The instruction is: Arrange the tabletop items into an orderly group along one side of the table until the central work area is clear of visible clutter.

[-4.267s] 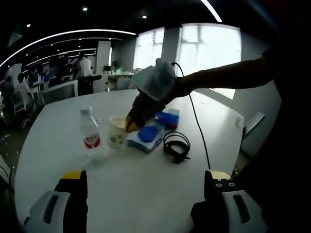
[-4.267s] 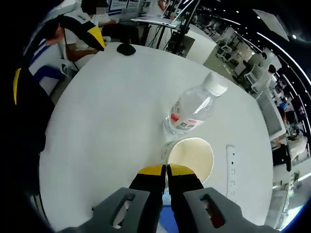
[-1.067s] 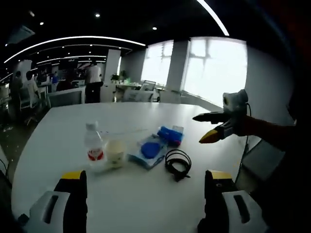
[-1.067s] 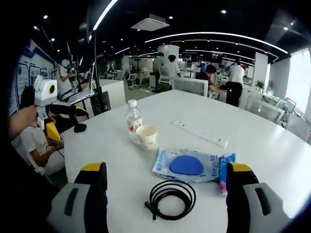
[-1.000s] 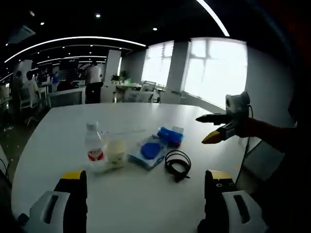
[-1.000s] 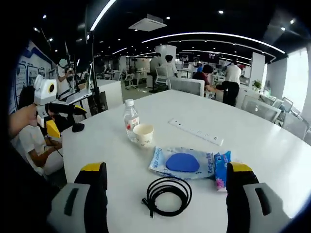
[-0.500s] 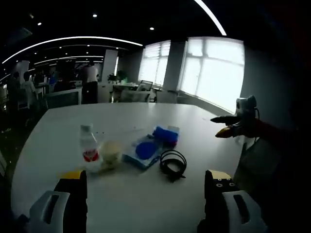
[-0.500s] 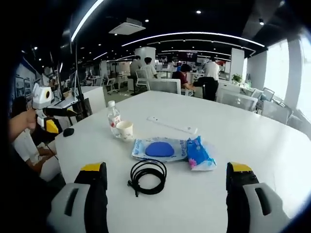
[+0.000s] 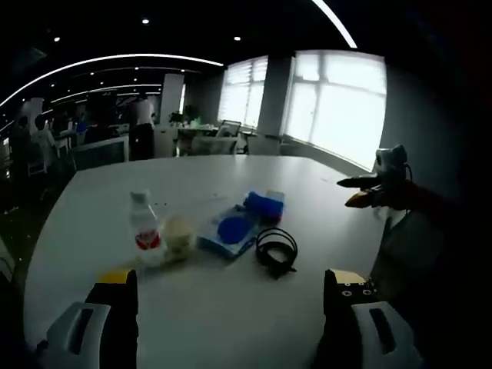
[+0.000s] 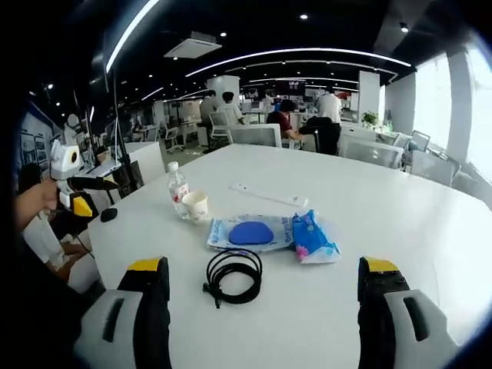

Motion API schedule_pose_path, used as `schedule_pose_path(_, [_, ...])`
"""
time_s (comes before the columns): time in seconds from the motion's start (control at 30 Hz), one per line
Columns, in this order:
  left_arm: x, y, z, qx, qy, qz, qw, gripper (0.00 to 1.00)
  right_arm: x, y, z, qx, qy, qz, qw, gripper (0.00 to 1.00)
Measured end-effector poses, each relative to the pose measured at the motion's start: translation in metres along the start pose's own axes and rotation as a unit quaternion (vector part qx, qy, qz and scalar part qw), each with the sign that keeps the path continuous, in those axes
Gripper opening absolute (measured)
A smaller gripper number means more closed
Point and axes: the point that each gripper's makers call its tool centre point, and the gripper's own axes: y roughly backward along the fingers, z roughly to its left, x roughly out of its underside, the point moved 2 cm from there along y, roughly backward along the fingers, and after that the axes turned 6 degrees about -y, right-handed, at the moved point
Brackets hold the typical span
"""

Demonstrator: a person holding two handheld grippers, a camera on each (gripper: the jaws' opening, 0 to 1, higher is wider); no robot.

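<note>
Honestly, both grippers hang spread wide and empty, well back from the coiled cable; bottle, paper cup and packets line up beyond it mid-tabletop. A hurried grab could topple the cup.

The print on the water bottle label and the blue packet was too small to be read.
</note>
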Motion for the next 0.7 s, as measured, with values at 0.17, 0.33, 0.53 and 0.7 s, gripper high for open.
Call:
schedule_pose_path(0.17, [-0.003, 0.001, 0.005, -0.009, -0.004, -0.001, 0.9999, 1.0, 0.004, -0.003, -0.002, -0.002, -0.004, 0.006, 1.0, 0.99])
schedule_pose_path(0.33, [-0.008, 0.0, 0.006, -0.014, -0.006, -0.005, 0.9999, 1.0, 0.007, -0.009, -0.007, -0.007, -0.004, 0.012, 0.9999, 0.99])
schedule_pose_path(0.53, [-0.011, -0.008, 0.003, -0.018, -0.009, -0.005, 0.9998, 0.99, 0.012, -0.015, -0.01, -0.014, -0.01, 0.022, 0.9996, 0.96])
schedule_pose_path(0.7, [-0.01, -0.022, -0.007, -0.011, -0.009, 0.007, 0.9999, 0.99, 0.02, -0.023, -0.012, -0.022, -0.011, 0.035, 0.9991, 0.92])
